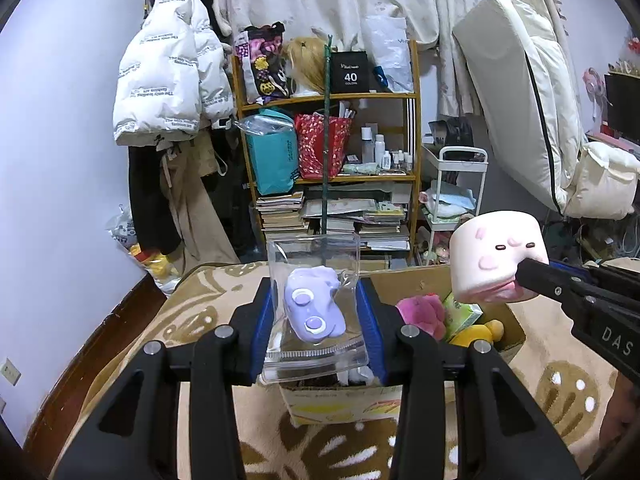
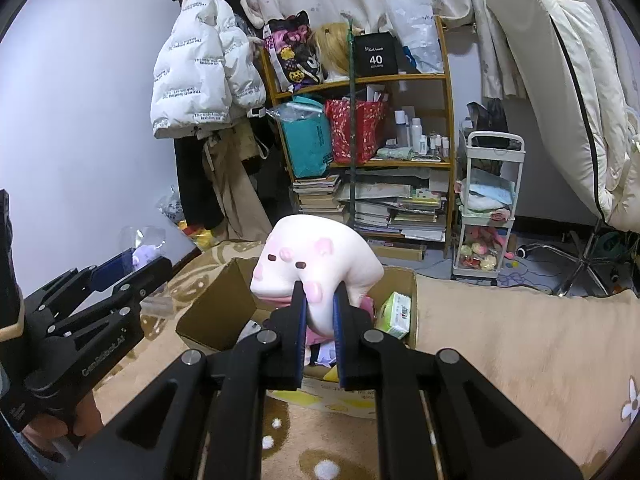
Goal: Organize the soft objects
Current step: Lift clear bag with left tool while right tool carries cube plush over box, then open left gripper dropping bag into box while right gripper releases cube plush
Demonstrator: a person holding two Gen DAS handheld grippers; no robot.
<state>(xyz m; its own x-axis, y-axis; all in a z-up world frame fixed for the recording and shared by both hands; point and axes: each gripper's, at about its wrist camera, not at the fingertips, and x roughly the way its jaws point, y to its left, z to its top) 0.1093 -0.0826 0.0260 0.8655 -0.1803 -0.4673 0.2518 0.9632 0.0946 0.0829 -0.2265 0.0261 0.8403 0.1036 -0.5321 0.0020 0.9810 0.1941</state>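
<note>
My left gripper (image 1: 318, 300) is shut on a clear zip bag (image 1: 316, 312) with a purple soft toy (image 1: 314, 310) inside, held above the near edge of an open cardboard box (image 1: 344, 398). My right gripper (image 2: 320, 300) is shut on a pink-and-white squishy cube toy (image 2: 316, 264), squeezing its lower edge and holding it above the same box (image 2: 216, 308). The cube toy also shows at the right of the left wrist view (image 1: 498, 256). In the box lie a magenta plush (image 1: 422, 312), a yellow plush (image 1: 478, 332) and a green tissue pack (image 2: 396, 314).
The box stands on a beige patterned blanket (image 2: 500, 340). Behind are a wooden shelf (image 1: 332, 140) crowded with bags, books and bottles, a hanging white puffer jacket (image 1: 172, 72), a white trolley (image 2: 488, 208) and a propped mattress (image 1: 516, 112).
</note>
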